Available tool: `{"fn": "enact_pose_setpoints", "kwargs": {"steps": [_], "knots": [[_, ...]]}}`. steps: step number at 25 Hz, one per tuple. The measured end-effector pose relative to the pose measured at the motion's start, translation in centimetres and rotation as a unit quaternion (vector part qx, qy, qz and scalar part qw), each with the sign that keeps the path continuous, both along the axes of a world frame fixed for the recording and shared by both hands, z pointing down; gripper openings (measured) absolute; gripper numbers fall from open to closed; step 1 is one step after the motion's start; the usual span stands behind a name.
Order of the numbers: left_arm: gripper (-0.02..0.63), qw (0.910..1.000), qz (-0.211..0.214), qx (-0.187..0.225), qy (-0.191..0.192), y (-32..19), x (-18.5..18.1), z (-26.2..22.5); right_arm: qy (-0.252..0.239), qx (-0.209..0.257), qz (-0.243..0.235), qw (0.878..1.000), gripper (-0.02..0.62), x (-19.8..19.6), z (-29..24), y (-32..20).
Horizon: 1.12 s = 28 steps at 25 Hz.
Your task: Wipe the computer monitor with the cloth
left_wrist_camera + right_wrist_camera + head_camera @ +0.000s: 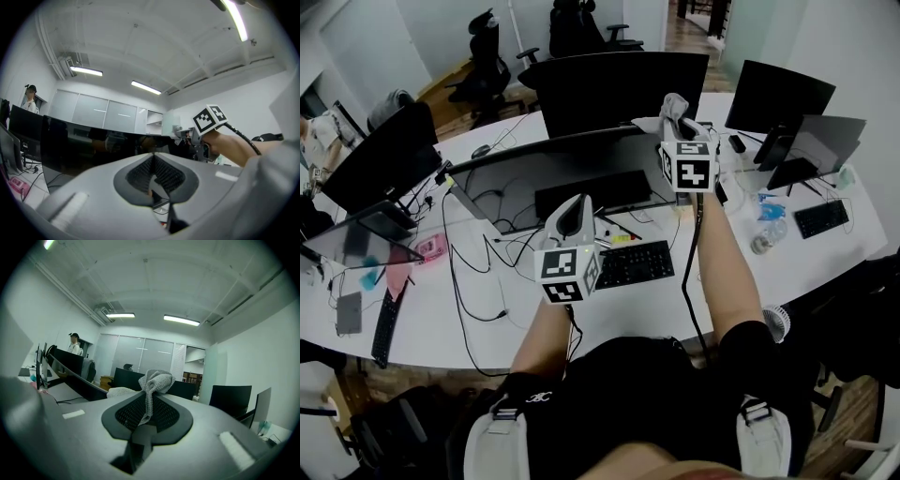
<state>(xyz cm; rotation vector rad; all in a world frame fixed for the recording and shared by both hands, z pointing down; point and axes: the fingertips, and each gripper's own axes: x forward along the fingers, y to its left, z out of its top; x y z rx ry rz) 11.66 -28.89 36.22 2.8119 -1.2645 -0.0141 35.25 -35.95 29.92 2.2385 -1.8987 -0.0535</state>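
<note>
Upper right of centre in the head view, the right gripper (677, 112) is clamped on the grey cloth (154, 379), which sits at the top edge of the wide curved monitor (534, 173). Lower, at mid-frame, the left gripper (572, 211) hangs before the screen, beside the keyboard (636, 263), its jaws pressed together on nothing.

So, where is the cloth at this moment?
The grey cloth is clamped in the right gripper, which in the head view is right of centre, by the upper right corner of the wide curved monitor.
</note>
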Motion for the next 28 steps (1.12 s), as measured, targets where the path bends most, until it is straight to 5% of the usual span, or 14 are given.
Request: {"fn": "enact_pose_setpoints", "kwargs": {"steps": [10,18,23,28], "knots": [[0.052,0.9999,0.013,0.0,-0.005,0.0,2.5,0.0,0.022,-0.005,0.048,0.999,0.035,7.8,0.0,1.7],[0.052,0.9997,0.018,-0.003,-0.014,-0.1,4.4,0.4,-0.004,-0.008,0.074,0.997,0.035,12.3,1.0,3.1],[0.052,0.9997,0.016,0.0,-0.019,0.1,5.2,0.2,-0.062,-0.02,0.04,0.997,0.037,12.9,4.6,2.9],[0.052,0.9994,0.015,0.0,-0.031,0.2,6.1,0.5,-0.066,-0.018,0.009,0.998,0.035,12.4,7.1,2.9]]}}
